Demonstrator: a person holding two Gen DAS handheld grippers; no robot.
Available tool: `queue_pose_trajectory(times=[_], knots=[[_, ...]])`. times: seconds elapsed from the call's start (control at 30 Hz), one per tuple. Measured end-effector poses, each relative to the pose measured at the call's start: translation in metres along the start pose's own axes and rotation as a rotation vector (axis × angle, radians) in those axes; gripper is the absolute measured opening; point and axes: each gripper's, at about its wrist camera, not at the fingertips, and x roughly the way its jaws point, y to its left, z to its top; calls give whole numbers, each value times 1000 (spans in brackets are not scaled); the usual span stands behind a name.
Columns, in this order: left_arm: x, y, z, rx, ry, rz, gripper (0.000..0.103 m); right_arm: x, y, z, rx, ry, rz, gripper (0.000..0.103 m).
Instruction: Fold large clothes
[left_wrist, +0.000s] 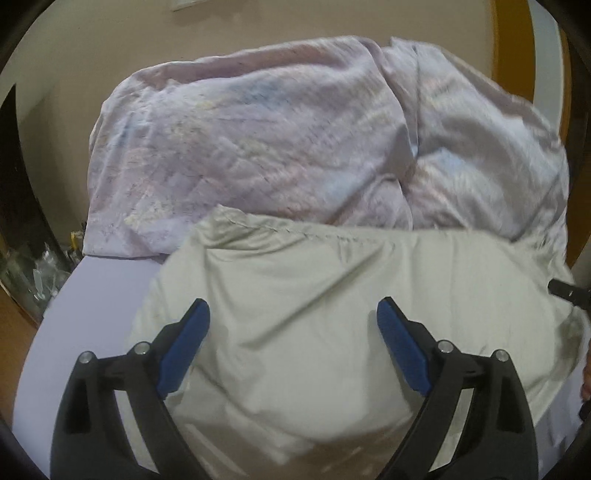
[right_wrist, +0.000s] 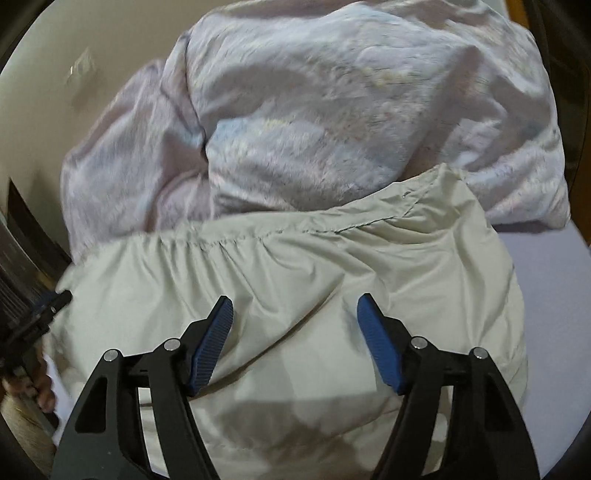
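I find no readable text, label, brand, number or sign in either wrist view; the beige garment (left_wrist: 332, 295) near me carries only a stitched seam, with no tag or print that I can make out; the pale lilac quilt (left_wrist: 258, 147) on the far side shows a faint pastel pattern, too blurred for me to tell any lettering in it; a small light plate on the far wall (right_wrist: 79, 70) is blank as far as I can see; the clutter at the left edge of the left view is too small to read.
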Motion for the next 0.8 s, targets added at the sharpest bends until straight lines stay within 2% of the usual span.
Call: queue_pose_trajectory(times=[0.27,0.47,0.57,0.8], knots=[[37,-12,5,19,-3,127,92,35,-1,-7,-37,6,-111,71],[68,-13,17,-9,11,192,97,60,6,-2,-58,5,-207,72],[79,-11,20,-27,19,205,101,70,6,2,-51,2,-233,72],[105,-6,24,-59,38,189,101,85,1,5,-27,-3,-243,76]])
